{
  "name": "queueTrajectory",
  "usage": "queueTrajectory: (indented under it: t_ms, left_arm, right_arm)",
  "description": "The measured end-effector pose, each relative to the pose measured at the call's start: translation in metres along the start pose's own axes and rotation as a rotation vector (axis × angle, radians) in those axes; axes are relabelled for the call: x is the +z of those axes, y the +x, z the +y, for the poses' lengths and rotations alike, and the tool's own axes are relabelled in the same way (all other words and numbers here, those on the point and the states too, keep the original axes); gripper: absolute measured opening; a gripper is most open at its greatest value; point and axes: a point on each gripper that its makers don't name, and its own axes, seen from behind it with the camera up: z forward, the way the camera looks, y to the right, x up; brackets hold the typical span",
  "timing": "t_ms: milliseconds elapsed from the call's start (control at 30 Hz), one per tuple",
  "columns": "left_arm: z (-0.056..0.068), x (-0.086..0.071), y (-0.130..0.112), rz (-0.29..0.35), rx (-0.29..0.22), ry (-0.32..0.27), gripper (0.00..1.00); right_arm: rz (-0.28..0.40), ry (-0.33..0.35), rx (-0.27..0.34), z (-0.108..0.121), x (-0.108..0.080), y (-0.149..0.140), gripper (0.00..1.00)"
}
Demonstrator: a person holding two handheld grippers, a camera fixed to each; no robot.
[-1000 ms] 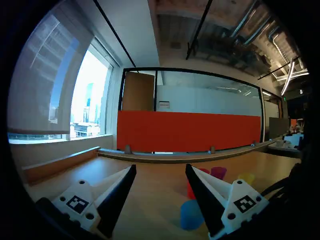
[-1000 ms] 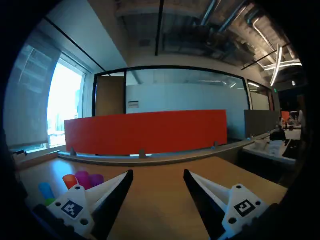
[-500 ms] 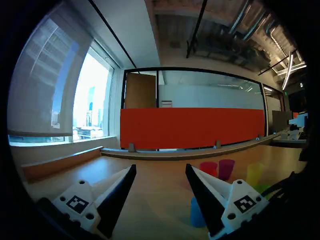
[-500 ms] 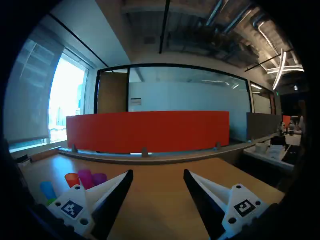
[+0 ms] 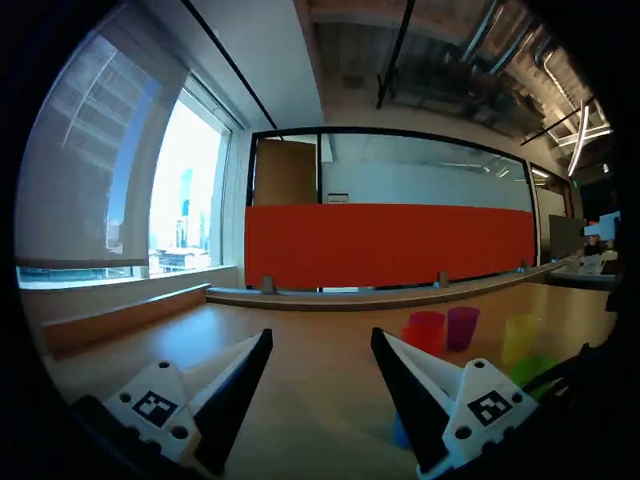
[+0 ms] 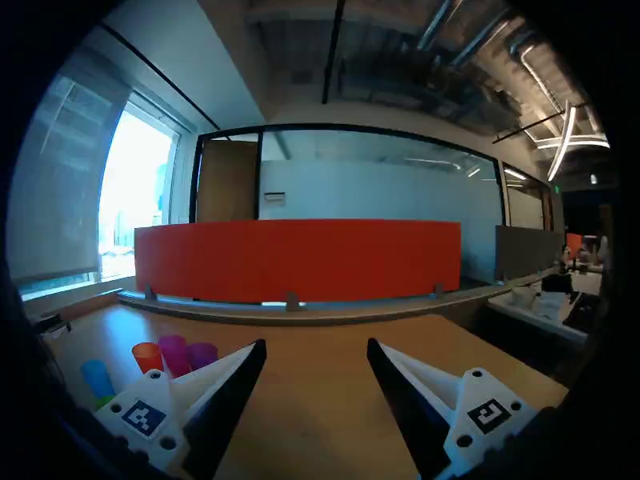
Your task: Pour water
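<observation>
Left hand-held gripper (image 5: pixel 320 374) and right hand-held gripper (image 6: pixel 314 378) hang released over table (image 5: pixel 320 336); red cup (image 5: pixel 425 330) and purple cup (image 5: pixel 462 326) stand upright, contents unseen.

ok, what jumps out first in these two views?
The long orange-red partition panel across the far edge of the wooden table grabs the eye first. Next, the cluster of coloured plastic cups on that table, right of centre in the left gripper view, then the bright window at far left.
</observation>
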Motion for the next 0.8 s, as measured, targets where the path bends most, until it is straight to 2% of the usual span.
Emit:
queueTrajectory:
  t_ms: [467,800]
  left_arm:
    - [-0.003,0.006,-0.014,-0.060,0.001,0.015,0.91]
    - [-0.002,0.008,-0.014,-0.063,0.003,0.015,0.91]
  right_arm:
    - [0.001,-0.001,0.003,0.002,0.000,0.002,0.98]
    - [0.006,-0.003,0.004,0.003,-0.002,0.007,0.98]
